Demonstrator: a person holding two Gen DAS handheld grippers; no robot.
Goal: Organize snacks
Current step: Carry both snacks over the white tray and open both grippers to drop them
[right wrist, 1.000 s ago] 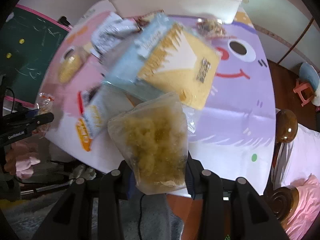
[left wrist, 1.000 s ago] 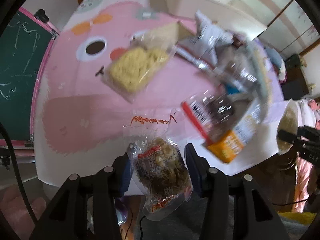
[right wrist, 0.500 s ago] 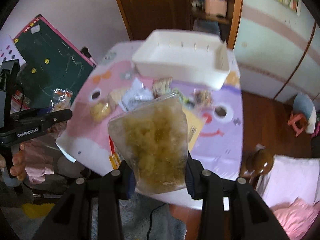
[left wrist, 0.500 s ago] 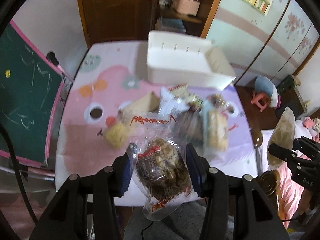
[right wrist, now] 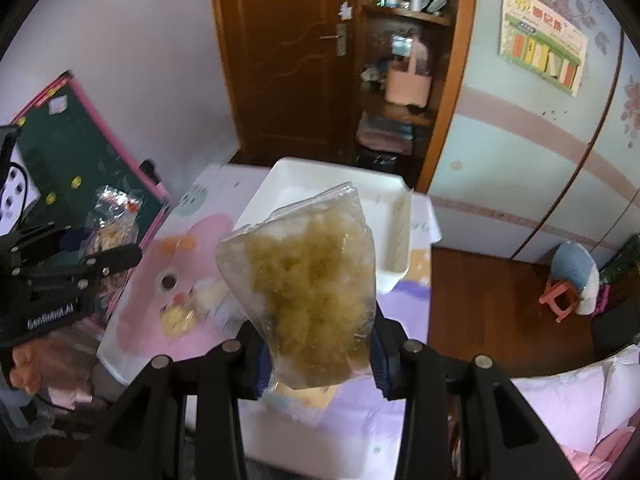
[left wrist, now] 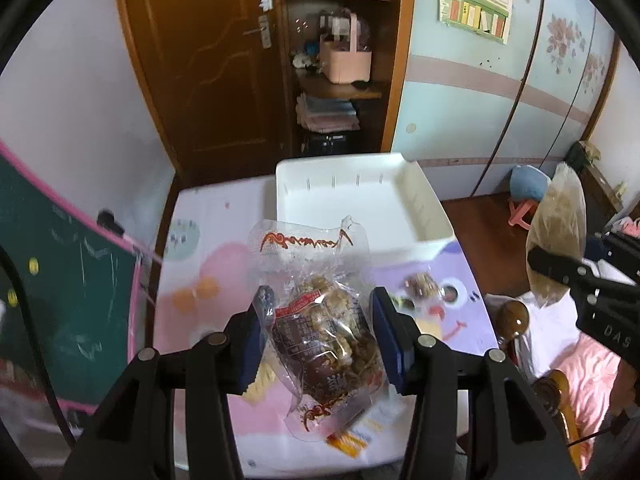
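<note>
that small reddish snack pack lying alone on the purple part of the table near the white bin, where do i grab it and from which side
Grip the small reddish snack pack across its lumpy middle, coming straight down from above. It lies flat on the table with bare cloth around it, and the white bin blocks a low approach from the far side. Both grippers are already full.

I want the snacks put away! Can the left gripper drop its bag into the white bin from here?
Probably yes. The left gripper holds the brown snack bag up above the table, and the white bin ahead looks open, with nothing blocking the way.
</note>
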